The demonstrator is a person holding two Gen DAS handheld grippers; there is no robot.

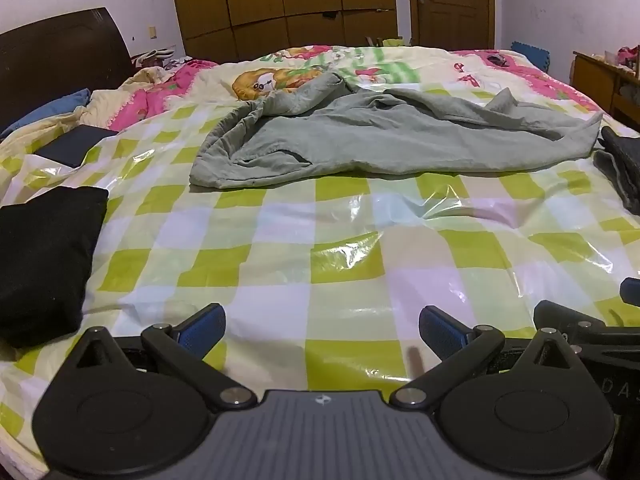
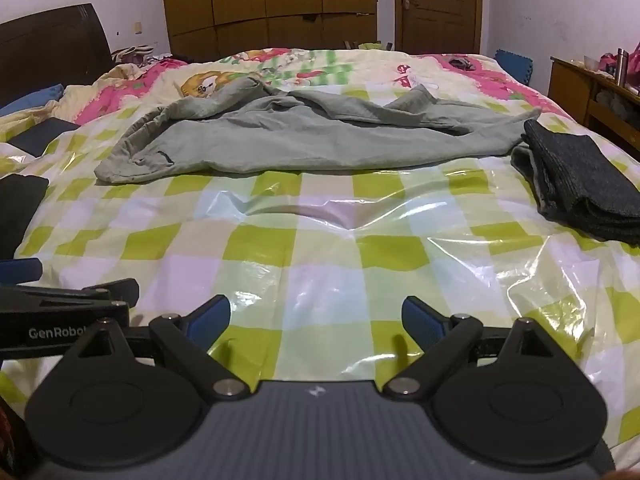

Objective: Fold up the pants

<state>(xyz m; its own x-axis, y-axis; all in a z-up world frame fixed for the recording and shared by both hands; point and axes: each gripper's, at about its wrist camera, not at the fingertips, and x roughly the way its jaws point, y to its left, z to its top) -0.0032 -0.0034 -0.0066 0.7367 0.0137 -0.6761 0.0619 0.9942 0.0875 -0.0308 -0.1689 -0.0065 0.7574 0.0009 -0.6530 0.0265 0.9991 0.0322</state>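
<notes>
Grey-green pants (image 1: 380, 136) (image 2: 304, 136) lie crumpled across the middle of the bed, waistband to the left and legs trailing right. My left gripper (image 1: 322, 330) hovers open over the checked plastic sheet (image 1: 320, 240), well short of the pants, with nothing between its blue pads. My right gripper (image 2: 316, 320) is open too, side by side with the left one and equally far from the pants. The left gripper's body (image 2: 60, 312) shows at the lower left of the right wrist view.
A folded black garment (image 1: 44, 256) lies at the left of the bed and a folded dark grey one (image 2: 580, 184) at the right. A dark flat object (image 1: 76, 144) rests near the pillows. A wooden headboard (image 1: 60, 56), wardrobe (image 1: 280, 4) and side cabinet (image 2: 592, 88) surround the bed.
</notes>
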